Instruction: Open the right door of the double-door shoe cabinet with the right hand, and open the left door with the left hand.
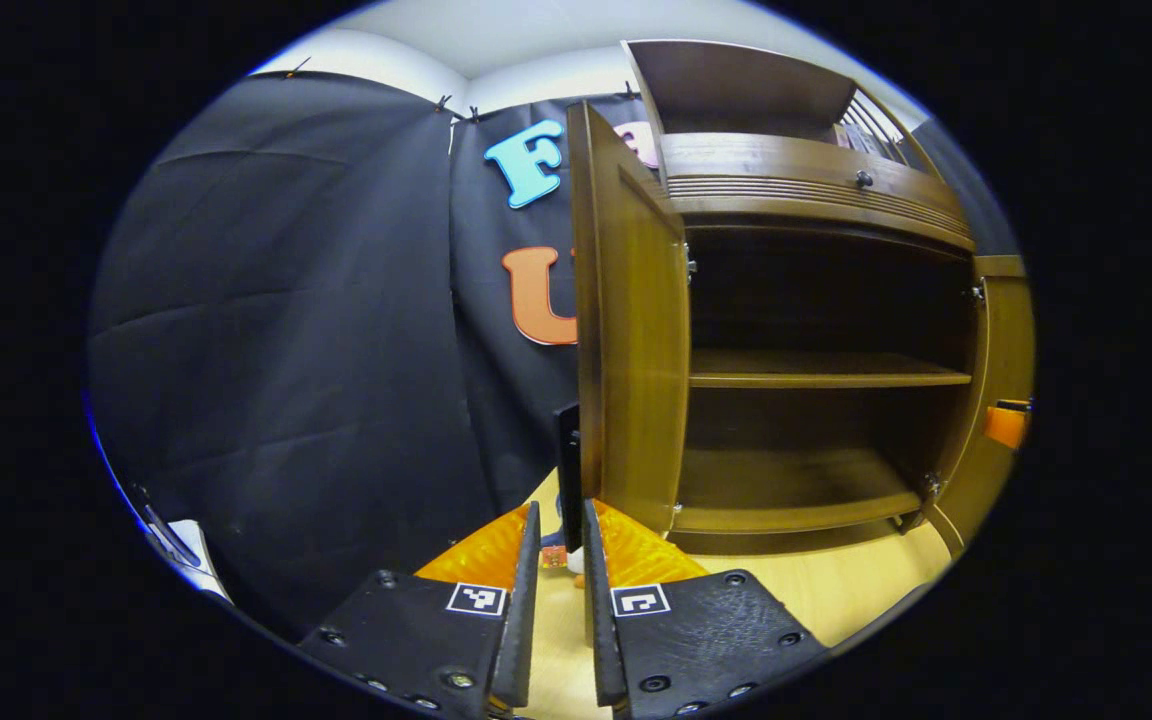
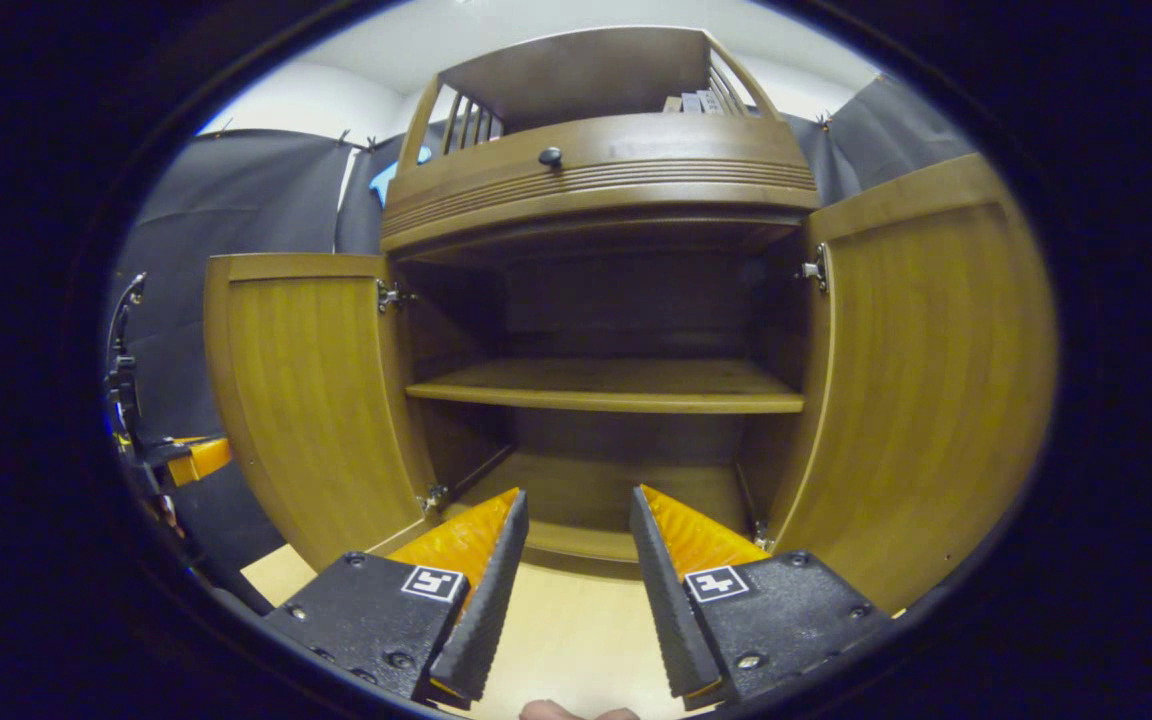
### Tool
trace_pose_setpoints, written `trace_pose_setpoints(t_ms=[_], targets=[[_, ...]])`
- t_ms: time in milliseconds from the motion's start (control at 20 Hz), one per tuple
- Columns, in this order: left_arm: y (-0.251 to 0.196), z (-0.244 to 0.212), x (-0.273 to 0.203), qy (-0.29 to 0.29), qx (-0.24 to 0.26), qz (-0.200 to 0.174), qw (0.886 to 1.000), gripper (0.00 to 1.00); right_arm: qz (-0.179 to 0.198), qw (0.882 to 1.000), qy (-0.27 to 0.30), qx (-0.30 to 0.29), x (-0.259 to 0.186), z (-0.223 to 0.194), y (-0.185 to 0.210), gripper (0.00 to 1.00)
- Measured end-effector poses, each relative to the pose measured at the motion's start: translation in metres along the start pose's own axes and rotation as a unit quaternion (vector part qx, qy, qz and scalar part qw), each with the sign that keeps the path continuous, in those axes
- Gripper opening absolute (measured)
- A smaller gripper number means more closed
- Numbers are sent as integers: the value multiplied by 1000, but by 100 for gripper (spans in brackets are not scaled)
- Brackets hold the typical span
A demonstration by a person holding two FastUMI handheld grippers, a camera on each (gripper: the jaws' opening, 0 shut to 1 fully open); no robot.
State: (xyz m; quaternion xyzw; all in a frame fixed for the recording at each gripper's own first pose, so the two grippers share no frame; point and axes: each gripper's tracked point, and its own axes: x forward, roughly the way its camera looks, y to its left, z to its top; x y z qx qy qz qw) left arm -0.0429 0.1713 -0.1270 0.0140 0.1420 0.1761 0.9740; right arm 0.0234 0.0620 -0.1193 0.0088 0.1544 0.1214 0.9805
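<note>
The brown wooden shoe cabinet point(image 2: 596, 170) stands with both doors swung wide and its inner shelf point(image 2: 616, 385) bare. In the left gripper view the left door point(image 1: 636, 330) shows edge-on. Its dark vertical handle point(image 1: 568, 450) runs down between the fingers of my left gripper point(image 1: 561, 510), which is shut on it. In the right gripper view that left gripper point(image 2: 191, 458) sits at the outer edge of the left door point(image 2: 316, 400). My right gripper point(image 2: 576, 495) hangs open in front of the cabinet's middle, holding nothing, with the right door point(image 2: 926, 380) off to its right.
A drawer with a round knob point(image 2: 549, 156) sits above the doors, under a railed top shelf with several books point(image 2: 701, 100). Black cloth walls point(image 1: 286, 330) close in on the left. The floor point(image 2: 576, 620) is light wood. A white object point(image 1: 181, 545) lies low on the left.
</note>
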Motion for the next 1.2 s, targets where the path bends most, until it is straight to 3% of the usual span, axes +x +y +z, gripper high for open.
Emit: trace_pose_setpoints(t_ms=[50,200,250,300,400,450,600,750,850,900,950,1200], targets=[[-12,2,-4,2,-4,-18,1000,33,-1,1000,-6,-4,-2,3,-1,69],[-34,24,-15,-26,14,-39,999,62,-7,1000,-24,-12,-8,18,-3,67],[-45,32,-15,-34,19,-50,998,52,-8,999,-30,-14,-11,24,-3,69],[-58,37,-15,-39,22,-66,997,52,-8,999,-35,-17,-13,30,-3,67],[-81,53,-20,-56,25,-94,994,52,-10,999,-43,-22,-16,37,-5,80],[-90,61,-23,-64,23,-103,992,44,-13,999,-48,-21,-18,42,-6,84],[-114,78,-32,-73,6,-135,988,80,-21,998,-60,-18,-25,53,-12,84],[-131,101,-41,-86,-8,-163,983,73,-34,997,-62,-18,-29,55,-22,93],[-137,109,-44,-92,-13,-170,981,94,-43,997,-64,-13,-34,59,-29,94],[-142,111,-45,-94,-14,-175,980,85,-47,996,-69,-12,-38,62,-32,94],[-147,113,-47,-97,-15,-180,979,99,-50,996,-76,-13,-41,67,-34,93],[-172,132,-56,-120,-35,-192,974,100,-62,993,-94,-20,-53,80,-47,92]])
